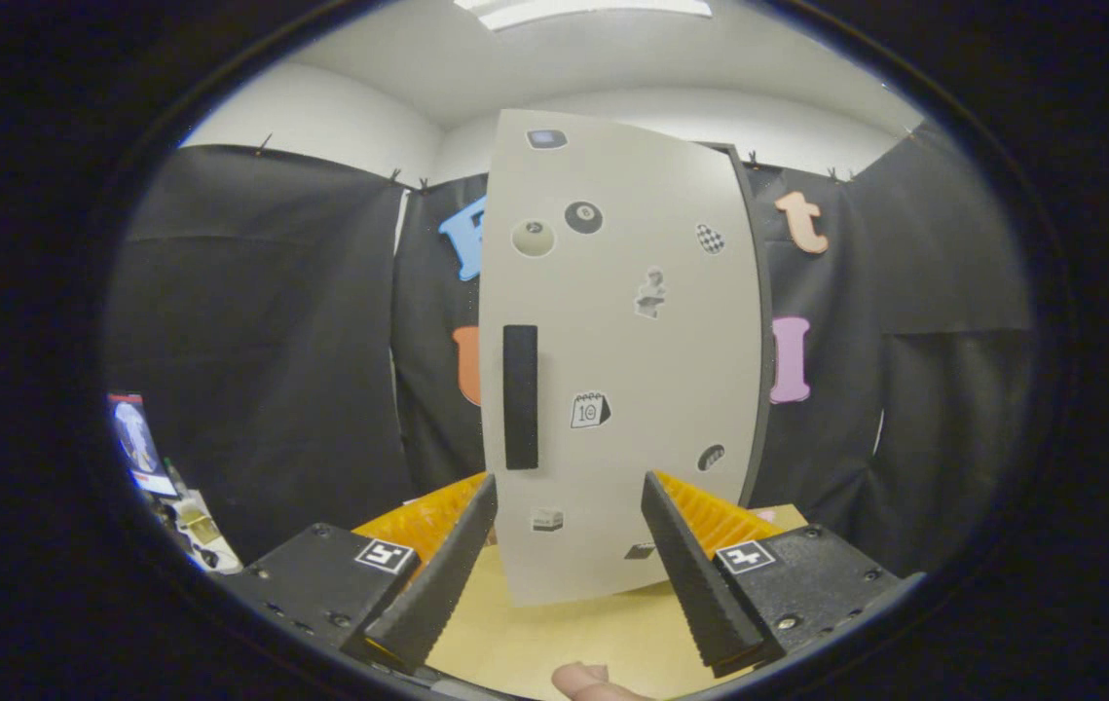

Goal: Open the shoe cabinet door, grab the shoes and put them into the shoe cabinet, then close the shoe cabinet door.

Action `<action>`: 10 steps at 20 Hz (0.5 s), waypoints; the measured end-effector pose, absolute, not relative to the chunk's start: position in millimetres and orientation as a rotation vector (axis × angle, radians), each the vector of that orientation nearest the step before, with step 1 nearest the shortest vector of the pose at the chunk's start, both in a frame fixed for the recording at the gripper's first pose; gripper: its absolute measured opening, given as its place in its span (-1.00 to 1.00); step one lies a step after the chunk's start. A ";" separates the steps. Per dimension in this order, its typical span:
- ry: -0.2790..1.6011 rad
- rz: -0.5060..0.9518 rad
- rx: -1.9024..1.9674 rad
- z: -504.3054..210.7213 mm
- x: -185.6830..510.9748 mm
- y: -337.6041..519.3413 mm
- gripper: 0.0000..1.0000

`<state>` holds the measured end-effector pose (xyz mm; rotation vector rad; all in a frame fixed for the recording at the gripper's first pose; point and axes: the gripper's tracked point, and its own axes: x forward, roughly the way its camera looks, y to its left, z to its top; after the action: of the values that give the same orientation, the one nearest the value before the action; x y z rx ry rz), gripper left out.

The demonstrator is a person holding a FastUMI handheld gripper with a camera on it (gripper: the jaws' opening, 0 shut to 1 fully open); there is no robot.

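A pale grey shoe cabinet (651, 389) stands upright on the wooden table, its door facing me and looking shut, with stickers scattered over it. A long black vertical handle (520, 396) sits near the door's left edge. My gripper (569, 487) is open, its two fingers spread wide and pointing at the lower part of the door. The handle is just above and ahead of the left fingertip (488, 487). Nothing is held between the fingers. A fingertip of the person's hand (585, 679) shows below, between the finger bases.
The light wooden tabletop (564, 643) runs from the fingers to the cabinet's foot. Black cloth hangs behind and to both sides. Some small items and a screen (140, 443) sit off to the left beyond the table.
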<state>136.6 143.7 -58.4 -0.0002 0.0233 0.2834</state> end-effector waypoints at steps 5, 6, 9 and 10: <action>0.003 0.154 0.020 -74.0 112.9 108.6 0.95; -0.007 0.146 0.021 -74.4 107.8 105.0 0.95; -0.014 0.151 0.029 -81.4 87.4 95.4 0.95; -0.013 0.145 0.033 -84.4 79.7 90.2 0.95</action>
<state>79.7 90.2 -84.4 0.0326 -0.0132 0.1448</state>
